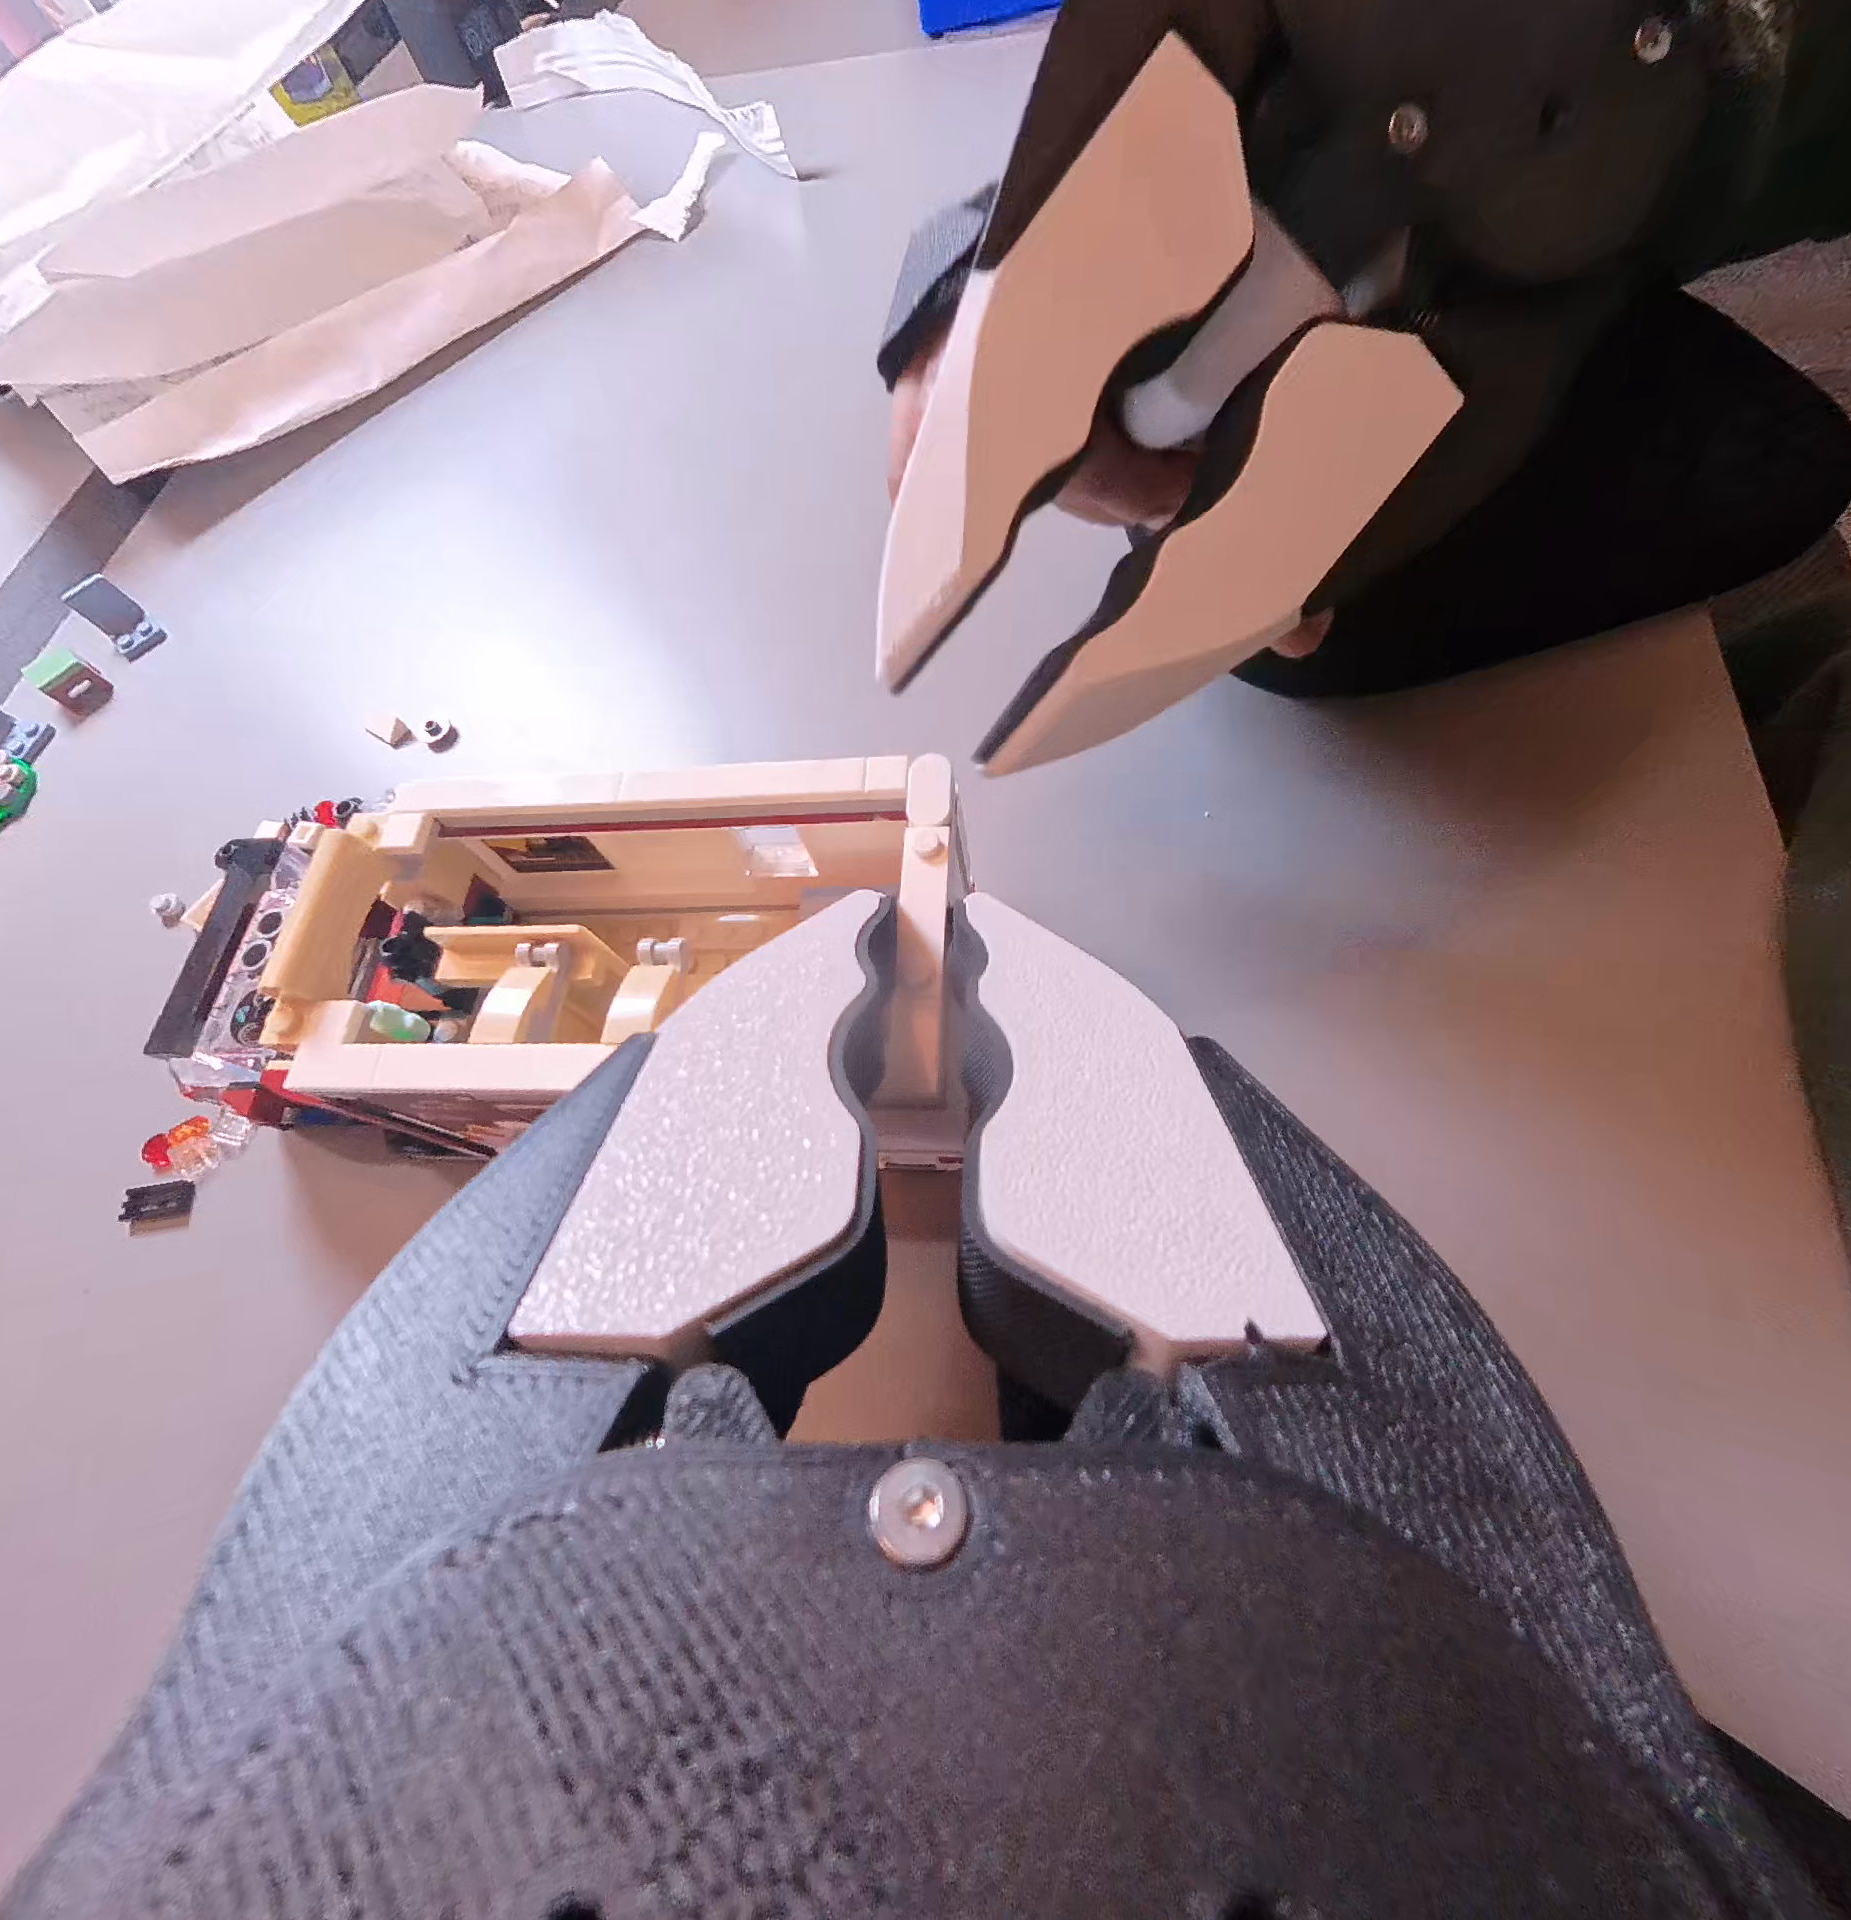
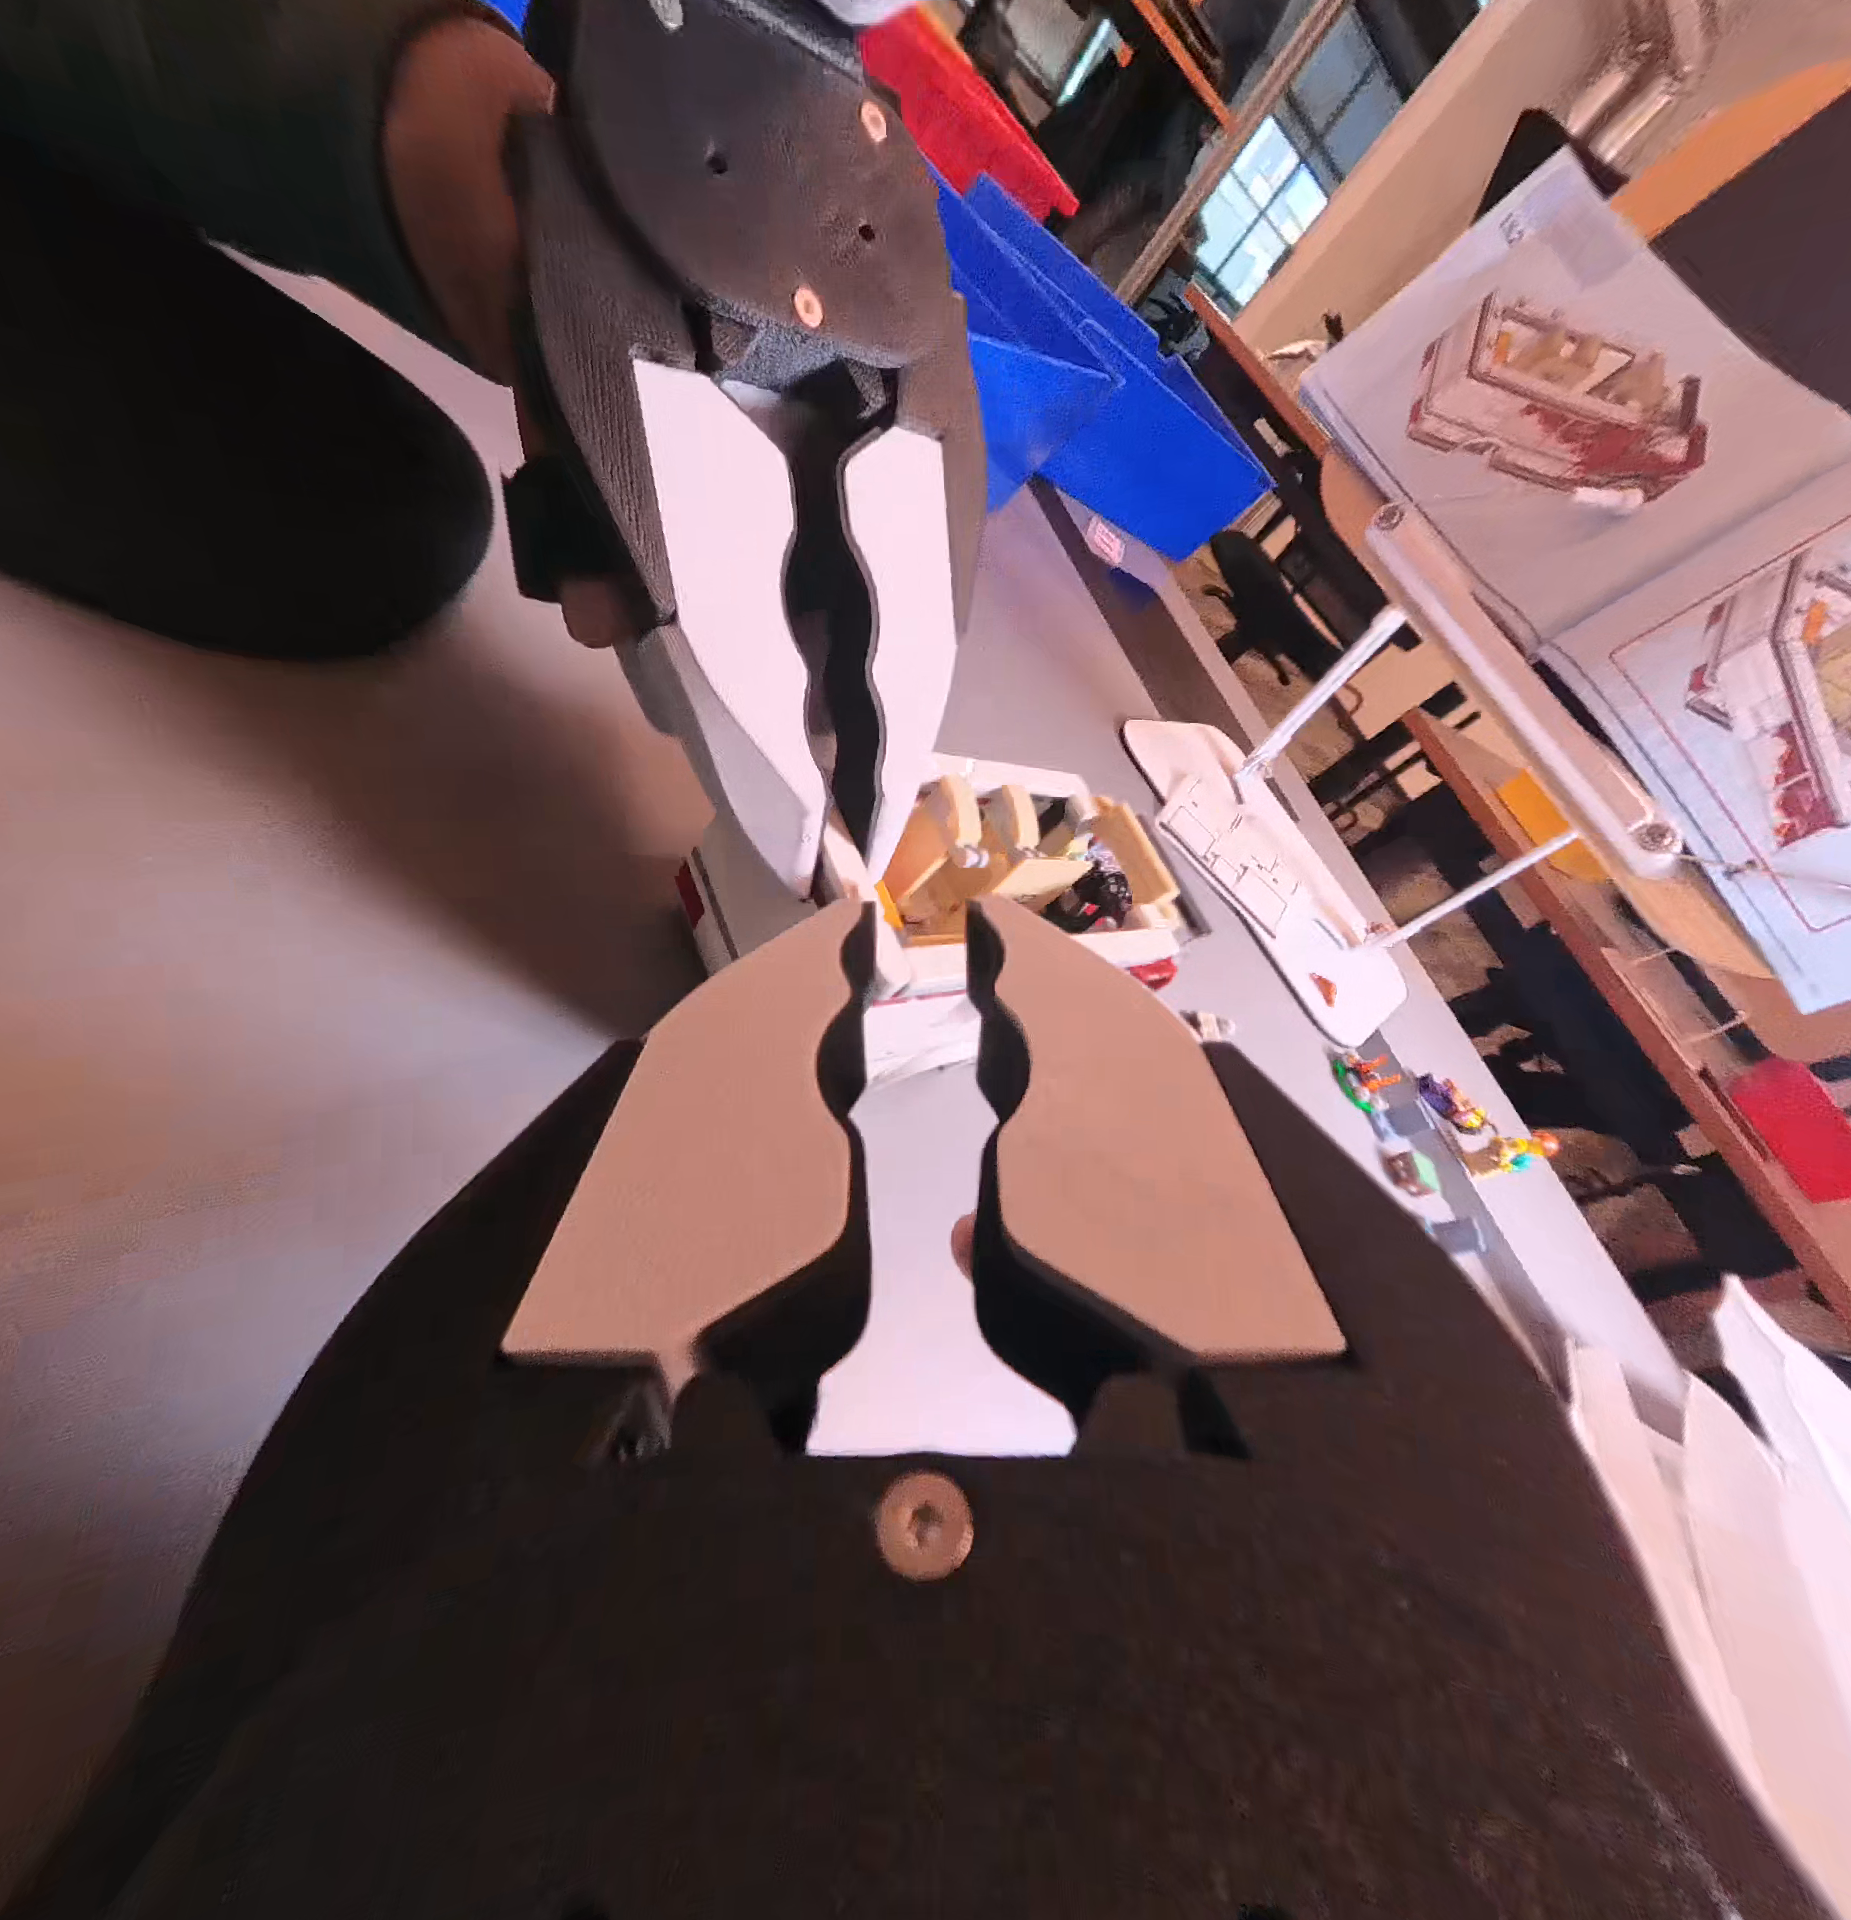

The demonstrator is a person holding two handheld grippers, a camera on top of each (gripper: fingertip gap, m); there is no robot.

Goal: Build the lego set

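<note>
Your left claw (image 1: 923, 914) is clamped on the end wall (image 1: 926, 935) of a cream brick-built model (image 1: 547, 935), its two pale fingers pressing the thin upright wall from either side. The model lies on a grey surface (image 1: 588, 468), open on top, so that tan seats (image 1: 578, 992) and small dark parts show inside.

Your right claw (image 1: 936, 727) hovers just above and beyond that same end of the model, tips pointing down at its far corner. Its fingers stand slightly apart with nothing between them. From the right wrist view, that claw (image 2: 921, 925) frames the model's near corner (image 2: 936, 977) without pressing it, and the left claw (image 2: 848, 831) comes down onto the wall from above.

Loose small bricks (image 1: 173, 1153) in red, orange and black lie beside the model's front. More pieces (image 1: 79, 665) sit farther left, and a tiny tan piece and a dark round stud (image 1: 417, 729) lie just behind the model. Crumpled paper bags (image 1: 277, 239) rest at the far edge. An open instruction booklet (image 2: 1627, 520) stands on a white stand (image 2: 1274, 883) nearby. Blue bins (image 2: 1087, 395) sit beyond.
</note>
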